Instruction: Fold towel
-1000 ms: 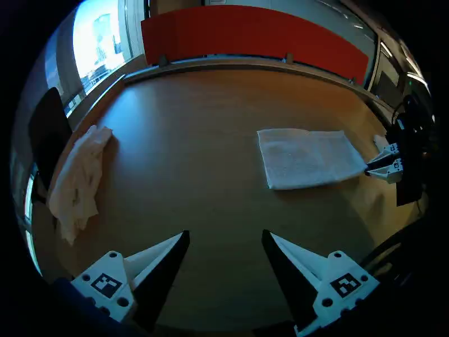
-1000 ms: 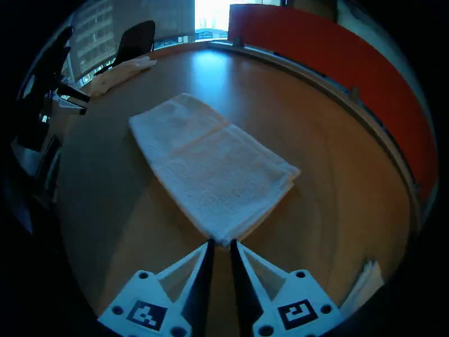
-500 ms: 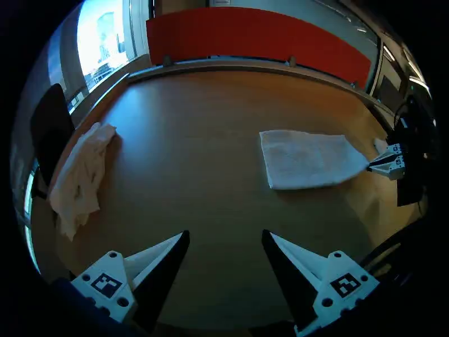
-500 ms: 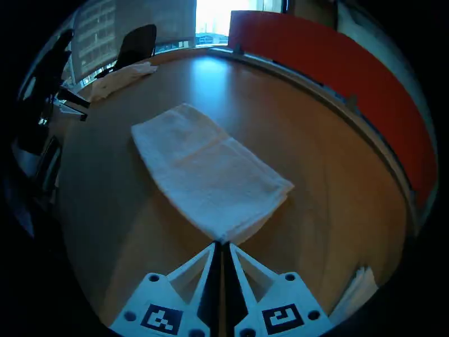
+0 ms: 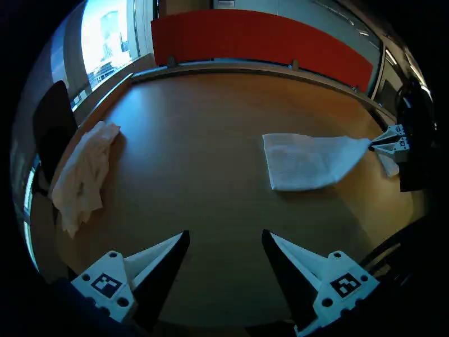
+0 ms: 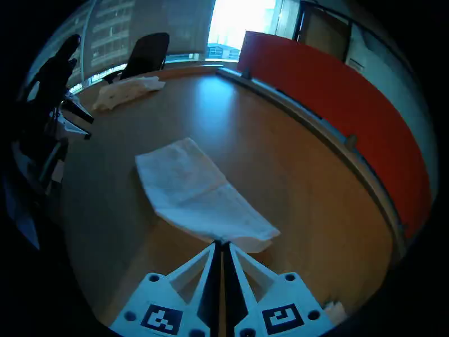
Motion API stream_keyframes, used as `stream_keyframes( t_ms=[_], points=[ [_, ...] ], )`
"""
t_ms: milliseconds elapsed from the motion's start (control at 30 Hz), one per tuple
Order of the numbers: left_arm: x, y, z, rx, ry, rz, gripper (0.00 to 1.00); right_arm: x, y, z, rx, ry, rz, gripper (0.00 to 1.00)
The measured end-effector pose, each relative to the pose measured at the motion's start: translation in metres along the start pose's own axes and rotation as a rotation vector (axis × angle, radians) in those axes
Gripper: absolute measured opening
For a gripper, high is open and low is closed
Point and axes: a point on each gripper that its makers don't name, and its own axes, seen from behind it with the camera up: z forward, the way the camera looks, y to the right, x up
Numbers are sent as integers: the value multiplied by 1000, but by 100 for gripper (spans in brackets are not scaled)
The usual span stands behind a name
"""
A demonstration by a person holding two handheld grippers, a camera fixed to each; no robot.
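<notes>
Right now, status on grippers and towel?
Right gripper shut on towel corner, raised. Left gripper open, empty. Crumpled cloth far aside, not in the way.

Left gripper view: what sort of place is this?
Probably an office or meeting room: a large brown wooden table backed by a long red divider panel, a black office chair, and tall windows facing other buildings.
</notes>
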Motion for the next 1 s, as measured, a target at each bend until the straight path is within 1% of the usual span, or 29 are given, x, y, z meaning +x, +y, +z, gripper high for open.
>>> stream_keyframes(
  t_ms=[200, 300, 500, 700, 1000],
  points=[
    [-1, 0, -1, 0, 1, -4, 96, 38, 3, -5, 2, 50, -58, 2],
    [-1, 0, -1, -1, 0, -7, 96, 51, 3, -6, 8, 63, -89, 2],
    [-2, -1, -3, -3, 5, -15, 95, 63, 0, -1, 29, 58, -131, 2],
    [-2, -7, -9, -1, 16, -40, 96, 79, -8, 7, 65, 60, -154, 2],
    [-5, -15, -18, 6, 27, -70, 95, 102, -32, 30, 132, 57, -207, 2]
  ],
)
